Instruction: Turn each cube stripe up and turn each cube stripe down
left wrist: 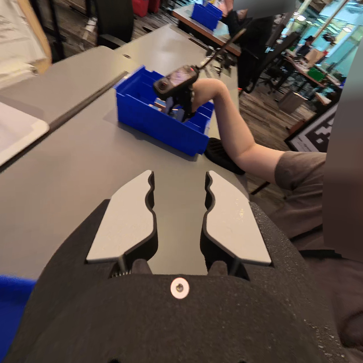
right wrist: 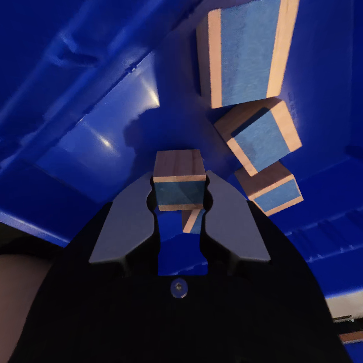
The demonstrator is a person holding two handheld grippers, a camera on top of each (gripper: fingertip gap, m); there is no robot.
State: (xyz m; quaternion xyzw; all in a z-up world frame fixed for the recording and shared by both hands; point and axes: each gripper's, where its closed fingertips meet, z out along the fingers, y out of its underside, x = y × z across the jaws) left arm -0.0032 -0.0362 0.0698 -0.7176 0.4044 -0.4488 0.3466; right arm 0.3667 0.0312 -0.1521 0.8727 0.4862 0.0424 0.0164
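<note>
In the right wrist view my right gripper (right wrist: 179,183) is shut on a wooden cube (right wrist: 179,188) with a blue stripe that faces the camera, held inside the blue bin (right wrist: 98,137). Three more striped cubes lie to the right: a large near one (right wrist: 245,53), a middle one (right wrist: 259,137) and a lower one (right wrist: 273,190). Another cube (right wrist: 191,221) shows below the held one. In the left wrist view my left gripper (left wrist: 179,177) is open and empty over the grey table (left wrist: 78,167). The right gripper (left wrist: 176,110) reaches down into the blue bin (left wrist: 157,125) there.
A person's bare arm (left wrist: 231,137) stretches from the right to the bin. A black pad (left wrist: 218,155) lies by the bin's near corner. A white tray (left wrist: 17,133) sits at the table's left. A second blue bin's edge (left wrist: 11,306) shows at lower left. Chairs and tables stand behind.
</note>
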